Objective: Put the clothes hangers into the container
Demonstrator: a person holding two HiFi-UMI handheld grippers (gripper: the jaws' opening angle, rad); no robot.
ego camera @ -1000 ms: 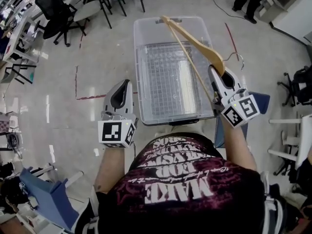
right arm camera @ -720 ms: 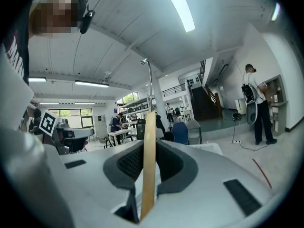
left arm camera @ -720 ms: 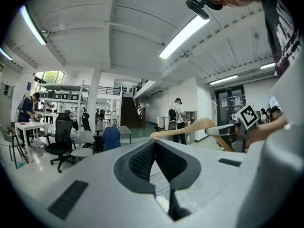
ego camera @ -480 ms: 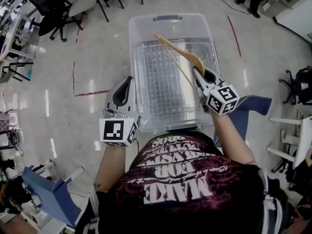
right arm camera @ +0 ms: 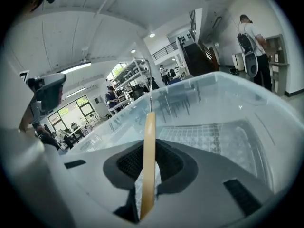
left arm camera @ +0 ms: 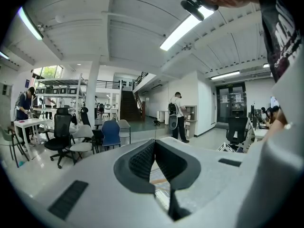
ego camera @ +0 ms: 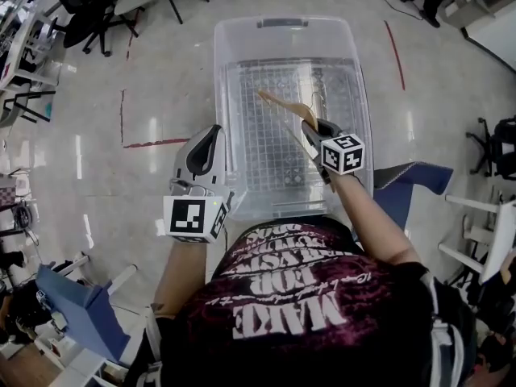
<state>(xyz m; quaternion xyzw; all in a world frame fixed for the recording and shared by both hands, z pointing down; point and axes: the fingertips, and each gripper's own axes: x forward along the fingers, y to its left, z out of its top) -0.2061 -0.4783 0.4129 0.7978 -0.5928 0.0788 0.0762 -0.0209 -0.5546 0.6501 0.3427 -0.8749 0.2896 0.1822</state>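
Wooden hanger (ego camera: 284,103) clamped in right tongs (ego camera: 310,127), held within the walls of the clear plastic container (ego camera: 282,24). Left tongs (ego camera: 213,131) closed on nothing, just outside the container's left wall.

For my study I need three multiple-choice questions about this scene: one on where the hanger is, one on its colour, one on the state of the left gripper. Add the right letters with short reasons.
1. Where is the wooden hanger?
A. On the floor left of the container
B. Over the open clear container, in the right gripper
C. Hung on a chair

2. What colour is the hanger?
A. Black
B. Red
C. Pale wood

3. How does the left gripper stand?
A. Shut, with nothing in it
B. Shut on a hanger
C. Wide open

Answers:
1 B: the head view shows it held within the container's outline.
2 C: the head view and the right gripper view both show a tan bar.
3 A: the left gripper view shows the jaws meeting with nothing between them.
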